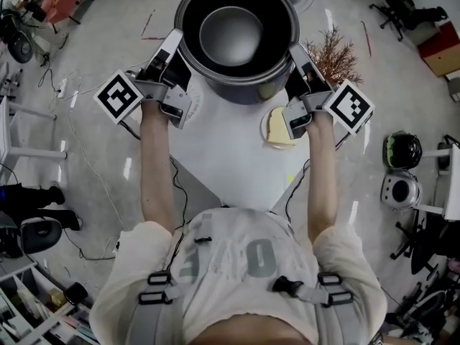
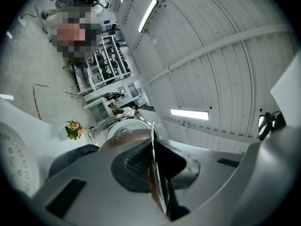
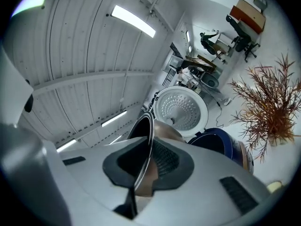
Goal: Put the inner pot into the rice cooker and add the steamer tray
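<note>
I hold the inner pot [image 1: 237,38], a big dark metal bowl with a grey bottom, up over the white table [image 1: 223,164]. My left gripper [image 1: 176,43] is shut on its left rim and my right gripper [image 1: 297,53] on its right rim. In the left gripper view the thin rim [image 2: 154,140] runs between the ribbed pads of the left gripper [image 2: 157,173]. In the right gripper view the rim [image 3: 149,131] sits pinched in the right gripper [image 3: 143,168]. Beyond the pot stands the dark blue rice cooker [image 3: 221,145], its white lid [image 3: 181,108] open. A white disc with holes [image 2: 14,161] shows at the left edge.
A dried reddish plant [image 1: 334,56] stands right of the pot, also large in the right gripper view [image 3: 268,102]. A small flower bunch [image 2: 73,130] is on the table's far side. A yellowish item on a round plate [image 1: 279,129] lies under the right gripper. Office chairs and cables surround the table.
</note>
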`<state>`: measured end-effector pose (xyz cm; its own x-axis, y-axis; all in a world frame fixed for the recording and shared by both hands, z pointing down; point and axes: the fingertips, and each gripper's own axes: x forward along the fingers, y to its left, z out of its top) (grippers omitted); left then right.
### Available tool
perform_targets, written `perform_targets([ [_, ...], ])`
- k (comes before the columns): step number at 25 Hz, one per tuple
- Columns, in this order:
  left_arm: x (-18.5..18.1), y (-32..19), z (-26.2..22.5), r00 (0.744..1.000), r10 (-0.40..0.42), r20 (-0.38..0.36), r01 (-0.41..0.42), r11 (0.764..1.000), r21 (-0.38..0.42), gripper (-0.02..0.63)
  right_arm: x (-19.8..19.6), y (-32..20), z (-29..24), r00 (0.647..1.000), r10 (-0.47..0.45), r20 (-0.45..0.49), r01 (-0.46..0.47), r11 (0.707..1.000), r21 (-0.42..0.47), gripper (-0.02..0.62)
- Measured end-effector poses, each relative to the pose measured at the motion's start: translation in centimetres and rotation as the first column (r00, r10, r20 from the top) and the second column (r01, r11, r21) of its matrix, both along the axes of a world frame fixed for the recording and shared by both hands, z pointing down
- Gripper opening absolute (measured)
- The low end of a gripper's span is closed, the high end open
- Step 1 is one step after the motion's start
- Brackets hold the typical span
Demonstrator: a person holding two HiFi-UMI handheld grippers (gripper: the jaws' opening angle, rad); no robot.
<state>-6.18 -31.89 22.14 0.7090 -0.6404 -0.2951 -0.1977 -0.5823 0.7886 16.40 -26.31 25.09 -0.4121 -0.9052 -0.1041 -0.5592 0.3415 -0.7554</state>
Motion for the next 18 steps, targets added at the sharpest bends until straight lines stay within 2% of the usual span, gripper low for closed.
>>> perform_targets([
  [6,1.2,-2.4,1.9,0.998,0.032,0.062,-0.030,0.999,-0.032,0.034,0.7,-1.2,1.3,0.999,0.038,-0.017,-0.038,0.999,-0.034,0.029],
  [10,2.5,-4.4,3.9,0.995,0.043,0.094,-0.038,0.998,-0.059,0.035,2.2,-2.4,3.5,0.997,0.075,-0.014,-0.076,0.991,-0.110,0.028],
  [15,4.3,-6.1,6.2,0.993,0.059,0.103,-0.047,0.992,-0.119,0.035,3.1,-3.7,5.8,0.997,0.072,0.041,-0.065,0.986,-0.152,0.028],
  [18,4.7,-7.4,7.7,0.989,0.060,0.133,-0.041,0.989,-0.143,0.035,3.6,-4.4,7.2,0.996,0.082,0.027,-0.075,0.978,-0.196,0.029],
])
